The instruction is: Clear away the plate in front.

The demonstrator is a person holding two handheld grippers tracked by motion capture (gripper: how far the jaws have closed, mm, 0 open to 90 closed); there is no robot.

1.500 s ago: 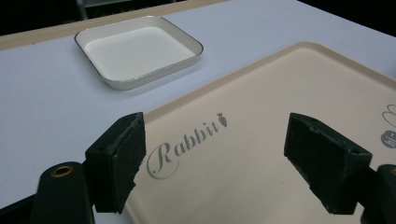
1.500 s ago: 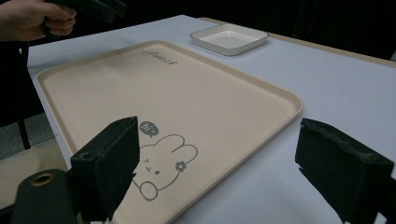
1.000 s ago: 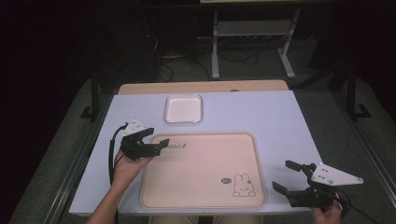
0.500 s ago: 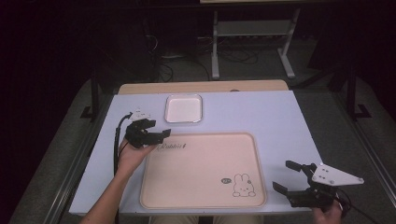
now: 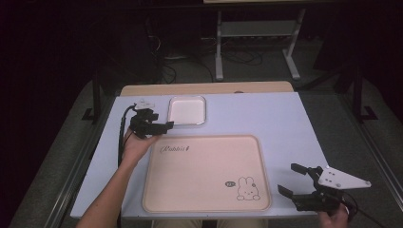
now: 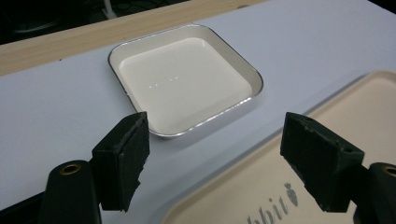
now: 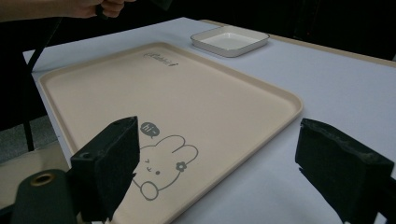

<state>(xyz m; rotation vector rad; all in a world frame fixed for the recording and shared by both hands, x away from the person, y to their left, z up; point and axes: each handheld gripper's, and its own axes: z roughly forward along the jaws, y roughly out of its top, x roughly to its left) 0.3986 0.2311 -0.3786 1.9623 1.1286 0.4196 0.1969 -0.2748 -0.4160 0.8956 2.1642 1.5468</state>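
White square dish (image 5: 187, 110) with a thin metallic rim sits empty on the pale blue counter (image 5: 266, 118), toward its far side and just beyond the far left corner of a large beige tray (image 5: 204, 173). Dish and tray lie close together but apart, with a strip of counter between them. The tray lies flat near the front edge, bare apart from its print: a script word at the far left corner and a small rabbit drawing (image 5: 248, 188) with a "hi" bubble at the near right corner.

The left hand-held gripper (image 5: 164, 126) hovers just left of the dish, above the tray's far left corner, jaws wide apart and holding nothing. In the left gripper view the dish (image 6: 184, 79) lies just beyond the two black pads (image 6: 122, 156), with the tray's corner below the right one. The person's left hand (image 5: 138, 142) grips it from behind, forearm reaching in from the bottom edge.

The right hand-held gripper (image 5: 294, 180) rests low by the counter's near right corner, just right of the tray, likewise spread wide and empty. Its view looks across the rabbit (image 7: 161, 172) toward the dish (image 7: 229, 39) at the far end.
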